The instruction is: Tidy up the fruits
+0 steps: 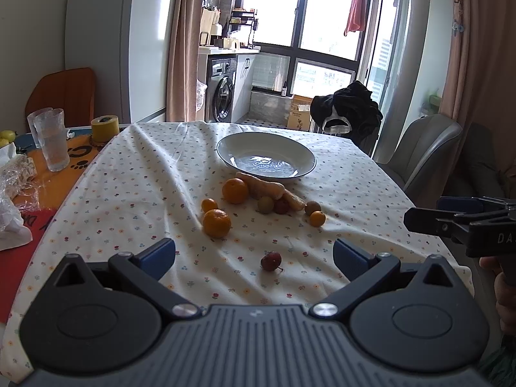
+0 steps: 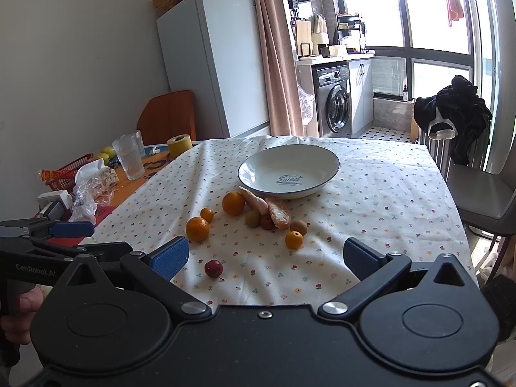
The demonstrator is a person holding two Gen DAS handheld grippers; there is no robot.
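A white bowl (image 1: 266,158) (image 2: 288,169) with a dark rim stands empty on the flowered tablecloth. In front of it lie two oranges (image 1: 216,223) (image 2: 197,229), smaller orange fruits (image 1: 317,218) (image 2: 293,239), green and brown round fruits (image 1: 265,204) (image 2: 252,218), and two pale long pieces (image 1: 264,185) (image 2: 278,213). A small red fruit (image 1: 270,260) (image 2: 213,268) lies alone, nearest to me. My left gripper (image 1: 254,254) is open just before the red fruit. My right gripper (image 2: 266,258) is open too, with the red fruit left of its middle. Both hold nothing.
The other gripper shows at the right edge (image 1: 458,222) of the left wrist view and at the left edge (image 2: 48,235) of the right wrist view. Glasses (image 1: 51,142) (image 2: 129,156), yellow tape (image 1: 104,127) (image 2: 179,145) and wrappers (image 2: 93,183) crowd the table's left side. A grey chair (image 2: 483,200) stands right.
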